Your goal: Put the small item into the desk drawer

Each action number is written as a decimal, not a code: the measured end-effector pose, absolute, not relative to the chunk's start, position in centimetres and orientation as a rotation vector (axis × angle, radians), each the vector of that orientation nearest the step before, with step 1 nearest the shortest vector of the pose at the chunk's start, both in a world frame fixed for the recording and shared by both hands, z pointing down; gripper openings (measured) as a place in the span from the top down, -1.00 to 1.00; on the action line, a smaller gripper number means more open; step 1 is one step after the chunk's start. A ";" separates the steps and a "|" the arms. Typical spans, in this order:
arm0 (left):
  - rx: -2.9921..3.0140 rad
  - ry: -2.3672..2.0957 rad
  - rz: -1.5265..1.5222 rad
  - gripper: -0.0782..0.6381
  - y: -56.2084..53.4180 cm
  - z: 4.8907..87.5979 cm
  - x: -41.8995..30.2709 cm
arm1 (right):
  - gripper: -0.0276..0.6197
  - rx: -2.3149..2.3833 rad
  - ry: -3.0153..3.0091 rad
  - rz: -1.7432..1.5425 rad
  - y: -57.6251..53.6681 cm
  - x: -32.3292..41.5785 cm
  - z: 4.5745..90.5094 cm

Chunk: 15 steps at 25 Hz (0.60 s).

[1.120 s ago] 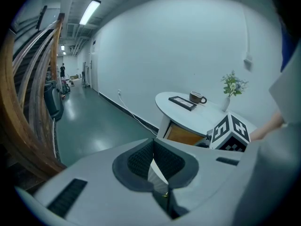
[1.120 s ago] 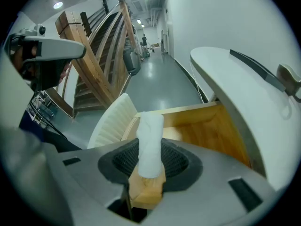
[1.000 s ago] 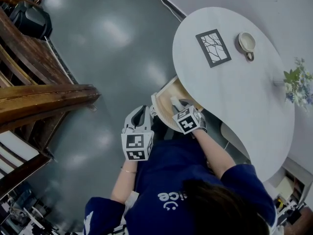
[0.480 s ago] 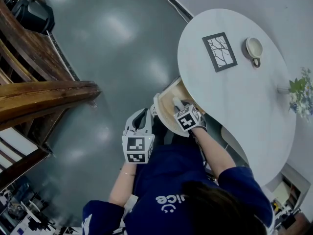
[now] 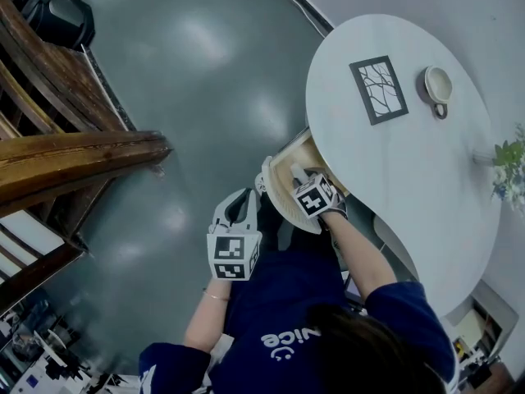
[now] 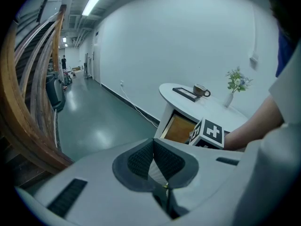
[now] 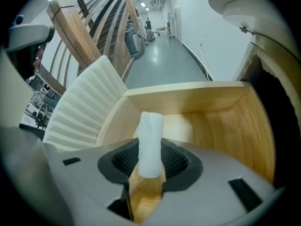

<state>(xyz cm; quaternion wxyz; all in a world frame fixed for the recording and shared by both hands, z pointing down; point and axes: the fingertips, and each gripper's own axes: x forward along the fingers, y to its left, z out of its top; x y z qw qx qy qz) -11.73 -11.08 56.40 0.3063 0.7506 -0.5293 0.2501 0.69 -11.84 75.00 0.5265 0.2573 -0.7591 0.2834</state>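
The person wears a dark blue top (image 5: 287, 302) with white lettering (image 5: 289, 341) and a thin bracelet (image 5: 216, 297). The left gripper (image 5: 243, 197) and right gripper (image 5: 297, 173) are pale grey shells with dark textured pads (image 6: 138, 159). Each carries a white cube (image 5: 232, 257) of black square markers.

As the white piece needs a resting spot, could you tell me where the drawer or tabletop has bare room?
The drawer floor shows bare wood ahead of and beside the white piece. The tabletop is free from the picture frame to its near edge; frame, cup and flowers line its far side.
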 end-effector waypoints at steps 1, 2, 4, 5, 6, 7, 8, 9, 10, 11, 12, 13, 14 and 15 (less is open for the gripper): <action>1.984 -1.396 0.666 0.77 -10.9 56.6 -11.7 | 0.46 0.615 -1.810 0.687 -11.8 0.6 75.3; 1.980 -1.394 0.669 0.77 -10.7 56.8 -11.7 | 0.46 0.616 -1.806 0.693 -11.8 0.5 75.6; 1.971 -1.389 0.671 0.77 -10.4 57.3 -11.8 | 0.46 0.616 -1.796 0.694 -11.8 0.6 76.1; 1.968 -1.388 0.671 0.77 -10.2 57.4 -11.9 | 0.46 0.612 -1.790 0.690 -11.8 0.6 76.4; 1.965 -1.388 0.672 0.77 -10.1 57.6 -11.9 | 0.46 0.606 -1.786 0.683 -11.7 0.6 76.6; 1.961 -1.388 0.672 0.77 -9.9 57.7 -12.0 | 0.46 0.599 -1.783 0.675 -11.7 0.6 76.8; 1.956 -1.389 0.669 0.77 -9.8 57.7 -12.1 | 0.46 0.592 -1.779 0.669 -11.6 0.6 77.0; 1.949 -1.390 0.662 0.77 -9.8 57.8 -12.1 | 0.46 0.587 -1.775 0.665 -11.6 0.8 77.3; 1.943 -1.393 0.652 0.77 -9.8 57.8 -12.1 | 0.46 0.584 -1.770 0.665 -11.5 1.0 77.6; 1.938 -1.396 0.643 0.77 -9.9 57.8 -12.2 | 0.46 0.581 -1.763 0.667 -11.4 1.1 78.0; 1.936 -1.399 0.636 0.77 -10.0 57.8 -12.2 | 0.46 0.578 -1.755 0.670 -11.3 1.3 78.3; 1.937 -1.400 0.632 0.77 -10.2 57.9 -12.2 | 0.46 0.575 -1.747 0.675 -11.2 1.4 78.6; 1.939 -1.401 0.630 0.77 -10.3 57.9 -12.2 | 0.46 0.573 -1.741 0.680 -11.1 1.4 78.8; 1.941 -1.400 0.631 0.77 -10.3 57.9 -12.3 | 0.46 0.571 -1.737 0.684 -11.0 1.4 79.1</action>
